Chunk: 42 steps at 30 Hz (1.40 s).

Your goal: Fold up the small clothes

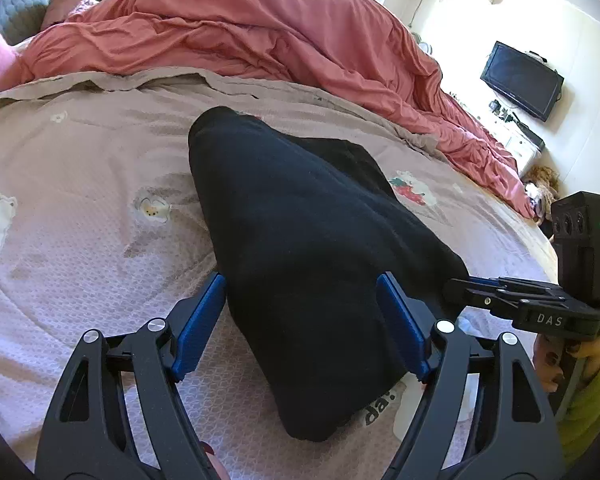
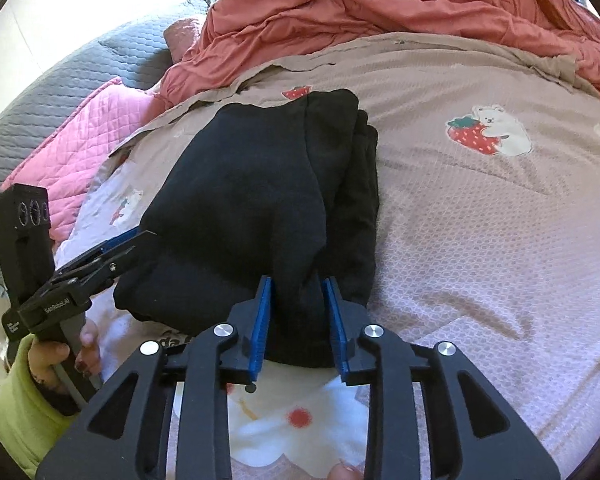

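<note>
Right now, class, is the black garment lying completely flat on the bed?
No. The right gripper pinches the black garment, bunching it up off the bedspread.
</note>
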Each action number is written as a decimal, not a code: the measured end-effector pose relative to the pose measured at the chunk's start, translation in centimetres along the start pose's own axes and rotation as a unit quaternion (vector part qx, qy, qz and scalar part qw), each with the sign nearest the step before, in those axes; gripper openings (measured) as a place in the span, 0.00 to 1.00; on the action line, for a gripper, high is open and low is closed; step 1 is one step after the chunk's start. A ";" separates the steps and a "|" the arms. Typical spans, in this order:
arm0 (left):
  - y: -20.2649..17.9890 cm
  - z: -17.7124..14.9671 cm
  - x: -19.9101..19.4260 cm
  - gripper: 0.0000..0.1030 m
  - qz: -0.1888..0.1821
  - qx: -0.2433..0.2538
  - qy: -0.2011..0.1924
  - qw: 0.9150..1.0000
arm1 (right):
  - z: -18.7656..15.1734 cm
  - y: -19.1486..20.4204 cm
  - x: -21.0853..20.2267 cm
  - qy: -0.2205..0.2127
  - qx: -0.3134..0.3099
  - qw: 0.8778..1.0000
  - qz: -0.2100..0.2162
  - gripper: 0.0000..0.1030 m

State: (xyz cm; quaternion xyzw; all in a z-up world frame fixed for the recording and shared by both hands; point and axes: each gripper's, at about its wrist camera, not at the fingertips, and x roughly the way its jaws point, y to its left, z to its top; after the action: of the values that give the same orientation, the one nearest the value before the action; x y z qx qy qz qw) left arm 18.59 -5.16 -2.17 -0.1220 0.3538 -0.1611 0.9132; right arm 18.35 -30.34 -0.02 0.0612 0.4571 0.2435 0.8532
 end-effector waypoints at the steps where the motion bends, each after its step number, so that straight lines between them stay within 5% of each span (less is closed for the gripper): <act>1: 0.0 0.0 -0.1 0.68 0.001 0.001 -0.001 1.000 | 0.0 0.0 -0.1 -0.001 0.001 1.000 -0.001 0.29; 9: -0.2 0.0 -0.4 0.68 0.005 0.003 -0.004 1.000 | 0.1 0.3 -0.7 -0.010 -0.003 1.000 -0.021 0.34; 21: 0.1 0.4 -1.4 0.70 0.007 -0.001 -0.016 1.000 | 0.3 1.5 -0.9 -0.019 -0.013 0.999 -0.034 0.55; 30: 0.9 0.9 -3.0 0.76 0.017 -0.022 -0.033 0.999 | 0.8 2.7 -2.8 -0.061 -0.032 0.996 -0.053 0.67; 32: 1.2 1.0 -3.4 0.81 0.021 -0.028 -0.037 0.999 | 0.9 3.2 -3.3 -0.077 -0.039 0.994 -0.069 0.81; 33: 1.3 1.0 -3.7 0.92 0.023 -0.030 -0.039 0.999 | 1.0 3.4 -3.6 -0.086 -0.041 0.992 -0.077 0.84; 35: 1.6 1.0 -4.2 0.91 0.032 -0.036 -0.045 0.998 | 1.2 3.5 -4.2 -0.104 -0.038 0.990 -0.090 0.94; 42: 2.8 0.9 -5.8 0.91 0.050 -0.054 -0.058 0.996 | 1.7 3.3 -5.2 -0.130 -0.027 0.986 -0.104 0.95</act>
State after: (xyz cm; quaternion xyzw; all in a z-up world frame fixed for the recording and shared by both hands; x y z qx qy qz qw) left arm 15.80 -0.28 1.07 -0.1620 0.3141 -0.0884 0.9313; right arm 16.14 -29.69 5.92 0.0218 0.3395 0.1556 0.9274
